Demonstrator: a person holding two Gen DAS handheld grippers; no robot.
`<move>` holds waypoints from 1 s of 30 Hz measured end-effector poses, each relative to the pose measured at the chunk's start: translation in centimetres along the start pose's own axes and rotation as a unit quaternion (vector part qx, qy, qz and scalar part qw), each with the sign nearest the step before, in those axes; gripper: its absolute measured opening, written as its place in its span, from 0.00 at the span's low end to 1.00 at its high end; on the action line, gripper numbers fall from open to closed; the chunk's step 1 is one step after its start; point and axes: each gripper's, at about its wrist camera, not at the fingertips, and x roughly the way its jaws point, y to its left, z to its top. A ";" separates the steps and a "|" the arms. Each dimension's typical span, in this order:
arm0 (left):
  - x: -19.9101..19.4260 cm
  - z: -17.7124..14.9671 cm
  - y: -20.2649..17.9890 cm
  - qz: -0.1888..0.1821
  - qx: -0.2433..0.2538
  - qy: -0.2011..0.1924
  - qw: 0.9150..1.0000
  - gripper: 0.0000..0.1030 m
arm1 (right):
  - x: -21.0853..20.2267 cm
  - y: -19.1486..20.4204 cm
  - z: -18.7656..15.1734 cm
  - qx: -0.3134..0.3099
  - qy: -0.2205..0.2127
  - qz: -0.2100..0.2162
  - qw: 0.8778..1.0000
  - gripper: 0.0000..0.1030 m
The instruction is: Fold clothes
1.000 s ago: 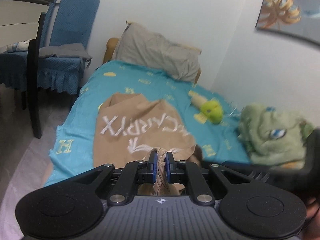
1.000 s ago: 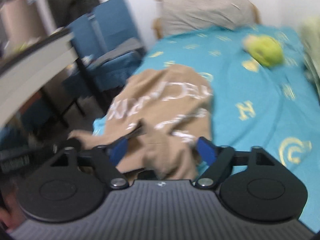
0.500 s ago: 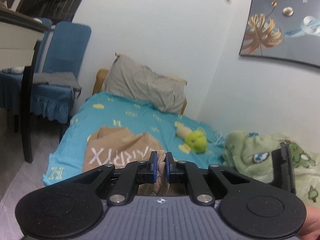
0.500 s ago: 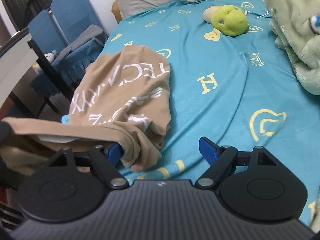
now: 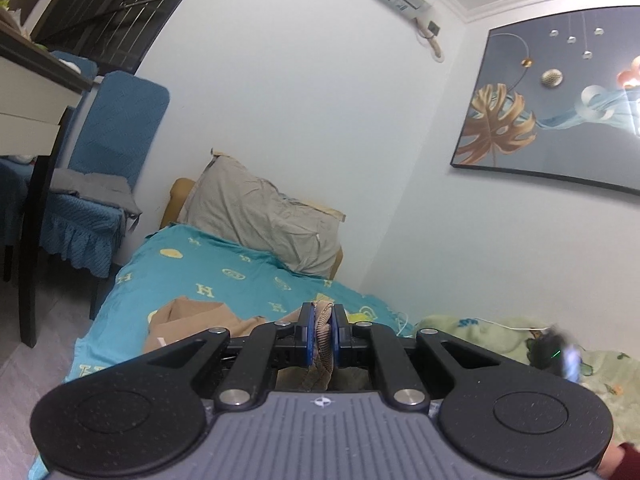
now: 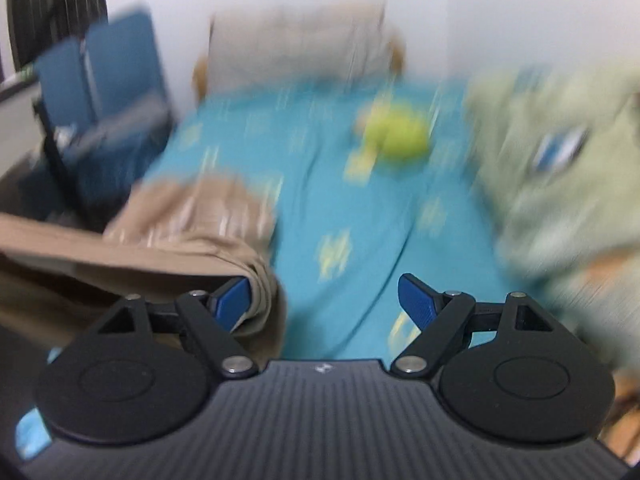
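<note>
A tan T-shirt with white lettering (image 5: pixel 192 318) lies on the teal bedsheet (image 5: pixel 208 276). My left gripper (image 5: pixel 323 322) is shut on a bunched ribbed edge of the shirt and holds it raised above the bed. In the blurred right wrist view the shirt (image 6: pixel 192 236) stretches from the left across the sheet (image 6: pixel 360 240), and a fold of it hangs beside my left fingertip (image 6: pixel 234 300). My right gripper (image 6: pixel 324 300) is open with nothing between its fingers.
A grey pillow (image 5: pixel 264 216) leans at the headboard. A blue-covered chair (image 5: pixel 100 168) and a dark table leg (image 5: pixel 40 240) stand left of the bed. A green plush blanket (image 6: pixel 552 184) is on the right, and a yellow-green soft toy (image 6: pixel 400 136) lies mid-bed.
My left gripper has lifted and tilted upward with the shirt edge, so more wall shows. My right gripper, still open, has moved; its view is blurred and the shirt edge stays by its left finger.
</note>
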 end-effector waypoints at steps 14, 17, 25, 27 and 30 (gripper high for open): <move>1.4 -0.4 2.0 0.063 -0.001 0.058 0.996 0.10 | -0.8 2.9 0.2 -0.039 -0.107 0.045 0.993 0.15; 2.3 -1.1 2.5 0.087 0.017 0.103 0.991 0.11 | -1.2 2.7 0.9 -0.035 -0.113 0.069 0.991 0.14; 4.0 -3.7 0.8 0.104 0.105 0.184 0.972 0.66 | -1.8 1.7 1.2 0.026 -0.088 0.131 0.987 0.14; 4.2 -4.9 -1.4 0.111 0.178 0.178 0.961 0.80 | -2.1 1.5 1.2 0.043 -0.087 0.145 0.985 0.14; 4.5 -6.6 -4.0 0.077 0.241 0.179 0.951 0.81 | -2.2 1.2 1.2 0.066 -0.081 0.164 0.981 0.14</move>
